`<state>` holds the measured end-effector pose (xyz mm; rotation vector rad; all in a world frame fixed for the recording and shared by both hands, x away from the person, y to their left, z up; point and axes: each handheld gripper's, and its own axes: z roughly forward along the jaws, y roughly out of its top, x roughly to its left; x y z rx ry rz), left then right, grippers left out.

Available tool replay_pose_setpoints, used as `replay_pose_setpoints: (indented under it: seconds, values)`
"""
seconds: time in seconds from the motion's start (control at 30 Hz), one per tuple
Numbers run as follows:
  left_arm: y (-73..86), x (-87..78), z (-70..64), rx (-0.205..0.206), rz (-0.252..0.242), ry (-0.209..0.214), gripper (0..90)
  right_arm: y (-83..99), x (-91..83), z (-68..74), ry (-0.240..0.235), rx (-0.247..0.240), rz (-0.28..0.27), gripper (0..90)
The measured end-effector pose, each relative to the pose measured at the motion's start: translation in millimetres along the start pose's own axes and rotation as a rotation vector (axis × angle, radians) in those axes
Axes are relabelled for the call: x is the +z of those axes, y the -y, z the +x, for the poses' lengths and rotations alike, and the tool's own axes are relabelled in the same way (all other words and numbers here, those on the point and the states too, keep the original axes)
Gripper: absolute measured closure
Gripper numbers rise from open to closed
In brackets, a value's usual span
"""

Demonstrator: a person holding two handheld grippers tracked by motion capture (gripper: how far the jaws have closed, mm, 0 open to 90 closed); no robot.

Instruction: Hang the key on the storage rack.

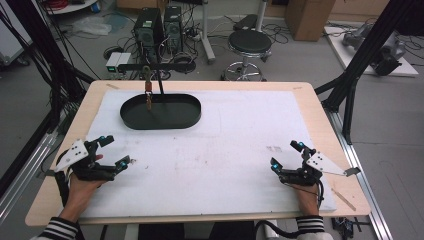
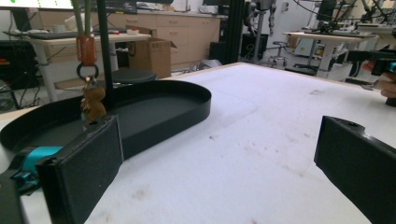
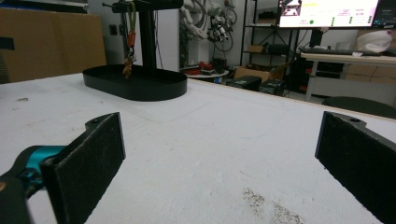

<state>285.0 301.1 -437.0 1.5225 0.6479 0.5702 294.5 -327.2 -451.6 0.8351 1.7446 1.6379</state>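
low in the high view, at lower left and lower right: left gripper [image 1: 114, 151] and right gripper [image 1: 286, 154], each in a hand, resting on the white mat [image 1: 215, 150], well apart from one another. jaws on both spread wide, nothing between them; same in the left gripper view, left gripper [image 2: 215, 154] with bare mat in the gap, and in the right gripper view, right gripper [image 3: 219, 154] likewise over bare mat with a faint dark smudge at the bottom.

farther up, upper left of the high view: black oval tray [image 1: 187, 117] on the mat, a black stand [image 1: 161, 82] rising from it with a crossbar, and from that bar a small brown keychain charm [image 1: 149, 101] hanging on an orange strap, dangling just above the tray floor. in the left gripper view, charm [image 2: 92, 105] at left, near and just beyond the left jaw, tray wall [image 2: 187, 112] behind it. in the right gripper view, tray [image 3: 154, 88] and charm [image 3: 127, 69] far off at upper left.

likely the opening step: both grippers parked, nothing grasped, charm untouched on its hook. next move, by the look of it, falls to the left gripper as the nearer one: forward and up toward the charm, jaws kept apart until either side of it, then a gentle pinch and a lift clear of the bar. some risk of the charm swinging away on first contact.
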Motion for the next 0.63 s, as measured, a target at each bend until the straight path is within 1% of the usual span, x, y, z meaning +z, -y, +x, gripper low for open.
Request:
replay_pose_setpoints:
  seconds: [0.07,0.13,0.17,0.2,0.27,0.33,0.37,0.47,0.57,0.63]
  values:
    - [5.9,-4.6,-2.1,-0.002,-0.016,-0.005,1.7,-0.1,0.1,0.6,0.003,-0.005,0.001,0.5]
    - [10.9,-6.4,-2.9,-0.016,-0.024,-0.003,1.7,-0.1,0.2,0.5,0.006,-0.009,0.000,0.5]
    - [13.8,-6.7,-3.3,-0.009,-0.022,-0.007,1.7,-0.1,0.1,0.7,0.005,-0.006,0.001,0.5]
    - [15.2,-6.8,-4.4,-0.001,-0.022,-0.021,1.7,-0.1,0.1,0.6,0.005,-0.005,0.001,0.5]
    - [15.8,-7.8,-5.6,0.007,-0.035,-0.024,1.7,0.0,0.4,0.5,0.007,-0.007,-0.005,0.5]
    - [16.5,-8.6,-7.1,0.020,-0.048,-0.030,1.7,0.0,0.6,0.4,0.011,-0.020,-0.004,0.5]
    - [16.9,-9.4,-7.5,0.028,-0.051,-0.031,1.7,0.0,0.3,1.3,0.007,-0.010,0.003,0.5]
    - [17.1,-9.4,-7.1,0.017,-0.054,-0.038,1.7,0.0,0.4,0.3,0.006,-0.011,-0.001,0.5]
    - [17.5,-10.1,-7.0,0.011,-0.064,-0.041,1.7,0.3,0.2,-0.1,0.007,0.003,0.000,0.5]
    - [17.7,-10.9,-6.8,0.012,-0.069,-0.038,1.7,0.2,0.3,0.4,0.007,-0.004,0.000,0.5]
